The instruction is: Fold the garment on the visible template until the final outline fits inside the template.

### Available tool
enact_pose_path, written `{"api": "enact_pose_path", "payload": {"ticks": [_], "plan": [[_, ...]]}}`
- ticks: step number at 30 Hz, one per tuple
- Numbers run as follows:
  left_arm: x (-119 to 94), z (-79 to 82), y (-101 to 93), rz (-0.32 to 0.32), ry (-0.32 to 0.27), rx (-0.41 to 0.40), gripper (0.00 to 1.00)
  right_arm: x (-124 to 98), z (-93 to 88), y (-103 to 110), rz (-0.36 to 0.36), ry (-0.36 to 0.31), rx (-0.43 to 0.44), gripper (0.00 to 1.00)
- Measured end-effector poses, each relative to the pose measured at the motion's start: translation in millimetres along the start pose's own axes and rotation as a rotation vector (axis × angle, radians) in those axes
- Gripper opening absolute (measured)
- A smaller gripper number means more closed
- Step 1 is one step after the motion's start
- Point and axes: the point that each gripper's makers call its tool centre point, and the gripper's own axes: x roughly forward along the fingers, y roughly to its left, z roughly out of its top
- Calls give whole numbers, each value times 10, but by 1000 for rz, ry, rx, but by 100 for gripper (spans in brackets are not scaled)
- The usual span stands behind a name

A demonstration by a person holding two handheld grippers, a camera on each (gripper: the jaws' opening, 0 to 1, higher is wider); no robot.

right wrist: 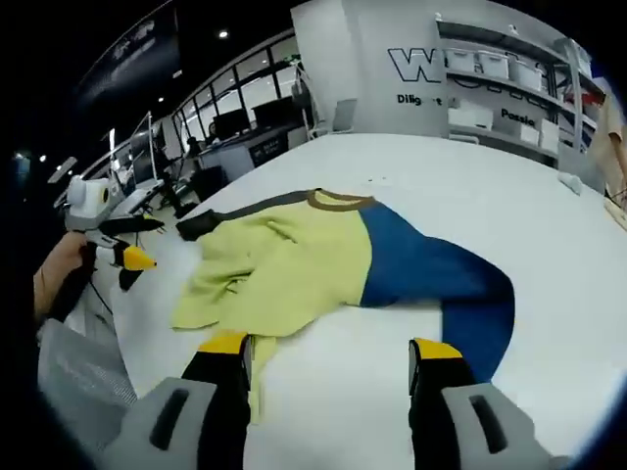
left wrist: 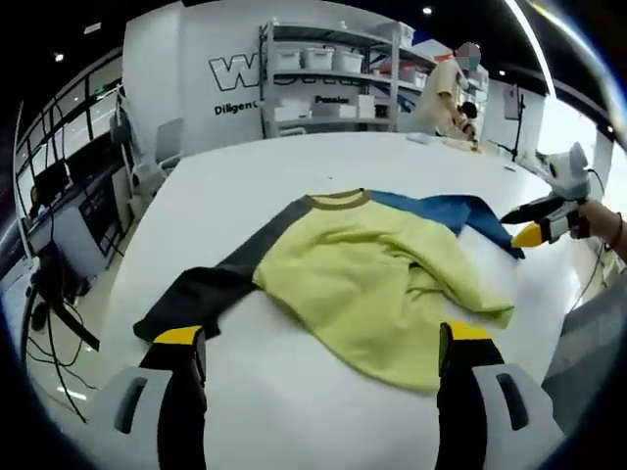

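A long-sleeved garment point(left wrist: 362, 269) lies rumpled on the white table point(left wrist: 294, 166). Its body is yellow with a brown collar point(left wrist: 338, 200), a black sleeve point(left wrist: 201, 294) and a blue sleeve point(left wrist: 451, 211). My left gripper point(left wrist: 323, 338) is open at the near hem, one jaw by the black cuff and the other at the yellow edge. In the right gripper view the garment point(right wrist: 294, 259) spreads ahead with its blue sleeve point(right wrist: 441, 274) curling toward me. My right gripper point(right wrist: 330, 348) is open just short of the fabric edge. A hand holds the left gripper point(right wrist: 127, 257) off the garment's left side.
Shelves point(left wrist: 328, 73) with white bins stand behind the table, and a person point(left wrist: 446, 93) works near them. Desks with monitors point(right wrist: 235, 132) and chairs line one side. Cables point(left wrist: 54, 352) lie on the floor past the table edge. The right gripper point(left wrist: 539, 223) hovers by the blue cuff.
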Motion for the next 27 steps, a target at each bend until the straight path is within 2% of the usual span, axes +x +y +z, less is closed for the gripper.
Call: {"api": "enact_pose_path", "payload": {"ticks": [3,6,10,13,17,21,24,27], "plan": [[10,-110,-146,-20,24,6,98,31,-94,190,46,31,-70,62],[33,-198,-197,-37,53,29,95,53,-160,353,82,48,-127,58],[73,-324,-250,-33,89,-34,83,105,-278,505,113,78,-144,52],[80,-400,-338,-63,113,-73,74,116,-380,552,113,97,-170,46],[88,-455,-397,-59,147,-72,68,132,-502,578,119,116,-161,37],[111,-529,-501,-88,193,-64,51,179,-619,542,107,169,-197,32],[115,-586,-575,-100,218,-83,49,181,-614,531,109,165,-199,29],[120,-633,-680,-127,242,-113,44,197,-642,519,119,166,-156,26]]}}
